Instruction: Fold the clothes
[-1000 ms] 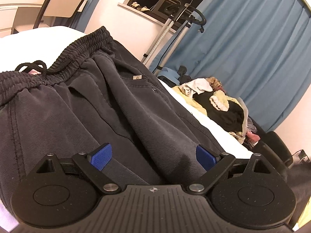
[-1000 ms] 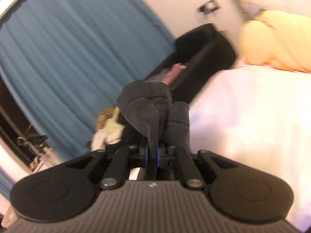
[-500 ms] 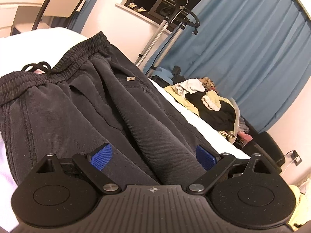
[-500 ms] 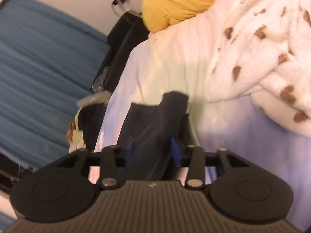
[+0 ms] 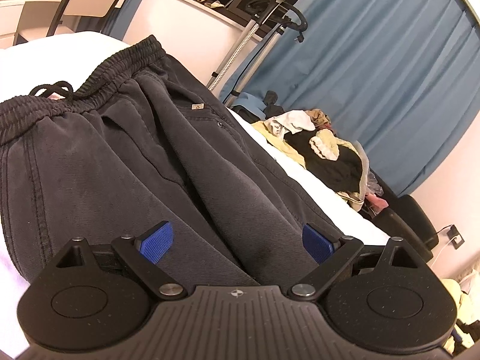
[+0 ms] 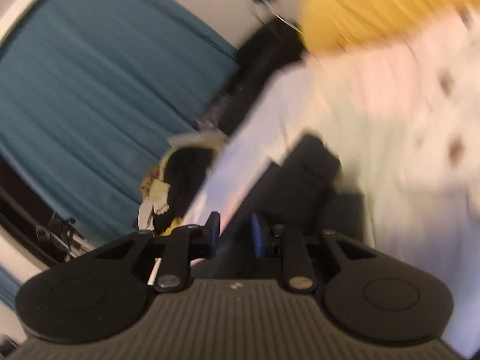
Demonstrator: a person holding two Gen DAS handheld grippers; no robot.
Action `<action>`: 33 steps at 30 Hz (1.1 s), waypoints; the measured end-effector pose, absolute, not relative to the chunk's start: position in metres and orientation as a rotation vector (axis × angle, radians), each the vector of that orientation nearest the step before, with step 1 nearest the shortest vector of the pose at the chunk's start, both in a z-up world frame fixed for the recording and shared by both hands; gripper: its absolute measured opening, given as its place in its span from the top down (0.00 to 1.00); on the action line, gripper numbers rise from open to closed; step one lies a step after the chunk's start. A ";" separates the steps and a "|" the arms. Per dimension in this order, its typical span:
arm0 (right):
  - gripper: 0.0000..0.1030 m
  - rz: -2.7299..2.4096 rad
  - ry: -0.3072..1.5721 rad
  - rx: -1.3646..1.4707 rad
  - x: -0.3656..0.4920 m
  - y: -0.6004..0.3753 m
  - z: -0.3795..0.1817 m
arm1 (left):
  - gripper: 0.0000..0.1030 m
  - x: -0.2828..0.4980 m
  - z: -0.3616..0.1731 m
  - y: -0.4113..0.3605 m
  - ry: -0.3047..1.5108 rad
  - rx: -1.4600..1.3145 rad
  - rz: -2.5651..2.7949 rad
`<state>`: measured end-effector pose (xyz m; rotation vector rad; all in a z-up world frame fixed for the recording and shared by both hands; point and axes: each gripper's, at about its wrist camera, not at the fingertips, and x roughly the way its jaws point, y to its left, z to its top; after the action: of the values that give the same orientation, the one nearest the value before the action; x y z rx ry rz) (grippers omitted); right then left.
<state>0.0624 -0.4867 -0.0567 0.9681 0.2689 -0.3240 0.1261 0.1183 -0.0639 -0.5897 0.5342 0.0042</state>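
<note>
Your left gripper (image 5: 237,241) hangs low over the dark trousers (image 5: 144,156), jaws spread wide and pinching nothing. They lie flat on the white bed (image 5: 45,48), waistband (image 5: 90,81) at the far end. Before the next fold, smooth that ridge down the middle.

Off the bed's far edge sits the clothes pile (image 5: 327,156), with the blue curtain (image 5: 375,69) behind it, so keep the cloth from sliding that way.

Over to your right gripper (image 6: 234,234): jaws have just been closing, still a narrow gap, no cloth pinched, the trouser leg end (image 6: 306,180) ahead. White spotted blanket (image 6: 420,120) crowds the right; open sheet lies beyond.
</note>
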 end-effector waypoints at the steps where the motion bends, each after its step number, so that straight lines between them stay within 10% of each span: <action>1: 0.75 -0.334 0.287 0.983 0.065 -0.488 -0.059 | 0.08 0.126 -0.064 0.118 0.535 -0.591 0.003; 5: 0.72 -0.403 0.446 1.156 0.071 -0.501 -0.095 | 0.08 0.128 -0.065 0.117 0.544 -0.592 -0.005; 11: 0.38 -0.460 0.354 1.153 0.050 -0.504 -0.084 | 0.08 0.128 -0.065 0.116 0.548 -0.602 -0.020; 23: 0.29 -0.488 0.523 1.154 0.076 -0.496 -0.095 | 0.08 0.130 -0.066 0.115 0.563 -0.612 -0.033; 26: 0.37 -0.530 0.564 1.080 0.085 -0.501 -0.098 | 0.08 0.130 -0.066 0.115 0.565 -0.615 -0.032; 30: 0.80 -0.560 0.597 1.120 0.069 -0.506 -0.108 | 0.08 0.130 -0.067 0.115 0.566 -0.620 -0.032; 33: 0.80 -0.564 0.567 1.177 0.047 -0.508 -0.110 | 0.08 0.130 -0.067 0.115 0.569 -0.618 -0.035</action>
<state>0.0474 -0.5083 -0.1098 1.1770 0.5673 -0.5644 0.1302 0.1150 -0.0673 -0.6182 0.5686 -0.0347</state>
